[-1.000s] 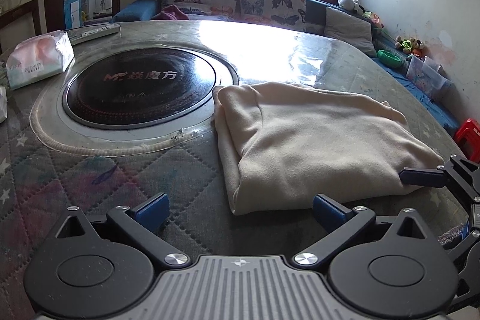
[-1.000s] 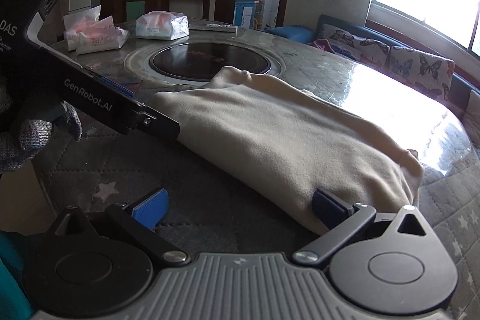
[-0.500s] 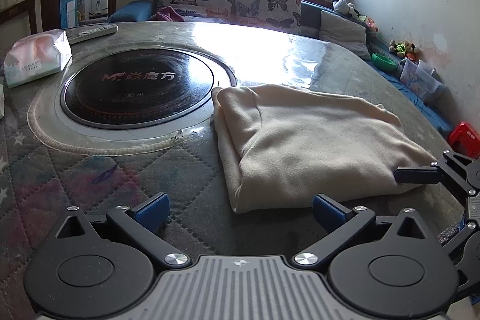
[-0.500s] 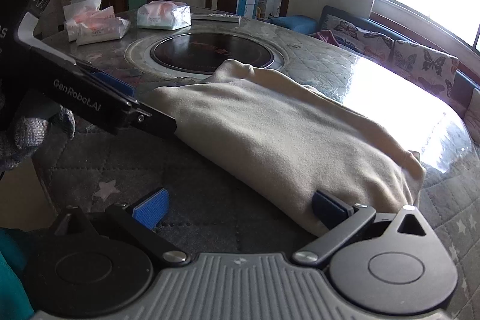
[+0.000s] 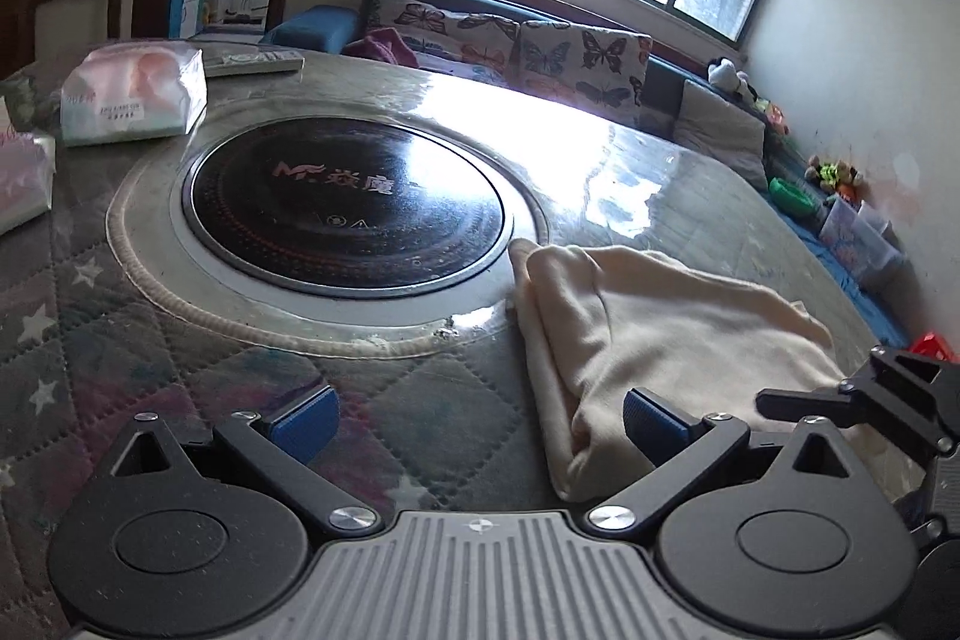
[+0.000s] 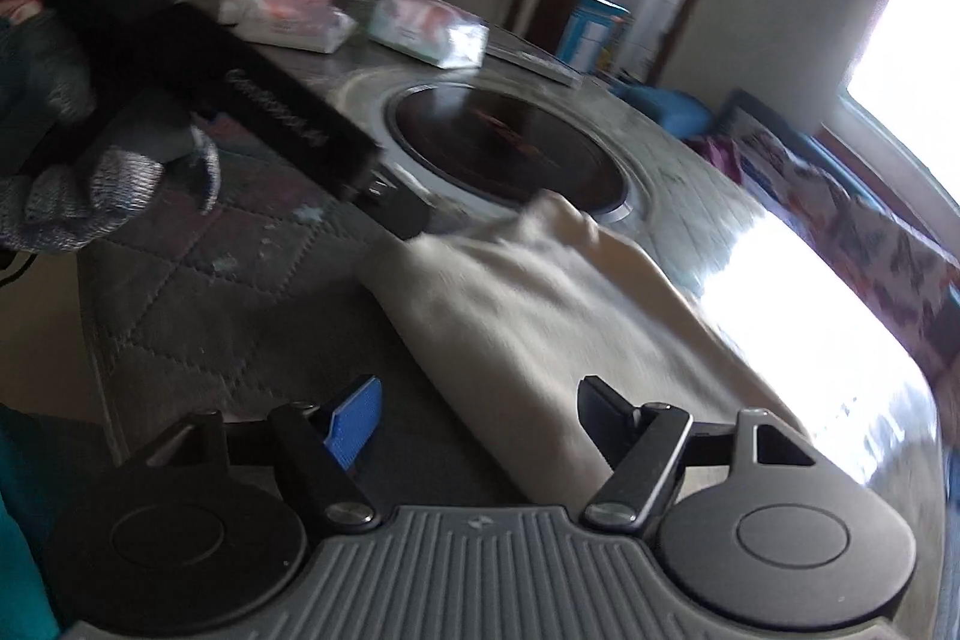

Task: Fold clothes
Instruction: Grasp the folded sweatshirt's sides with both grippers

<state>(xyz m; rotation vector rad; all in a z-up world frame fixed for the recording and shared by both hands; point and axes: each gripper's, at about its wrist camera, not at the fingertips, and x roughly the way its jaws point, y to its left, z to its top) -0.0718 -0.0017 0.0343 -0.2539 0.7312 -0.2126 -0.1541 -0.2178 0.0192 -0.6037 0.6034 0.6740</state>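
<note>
The round table [image 5: 180, 340] spreads under me, its quilted star-patterned cover running to the near edge, with a black glass cooktop [image 5: 348, 214] set in its middle. My folded cream garment [image 5: 672, 334] lies flat on the table to the right of the cooktop, one corner touching the cooktop's metal rim. Two tissue packs [image 6: 276, 10] sit at the far side of the table, near another pack [image 5: 129, 100] and a flat remote [image 5: 252, 61]. My left gripper [image 5: 480, 418] hangs just above the garment's near corner, its fingers spread wide and pressing on nothing; its right blue pad [image 5: 651, 421] is in front of the cloth edge. My right gripper [image 6: 480, 415] hovers over the garment's other near edge; its fingers are closing, with the cloth edge between them, not yet pinched. My gloved left hand [image 6: 90, 184] shows in the blurred right view.
</note>
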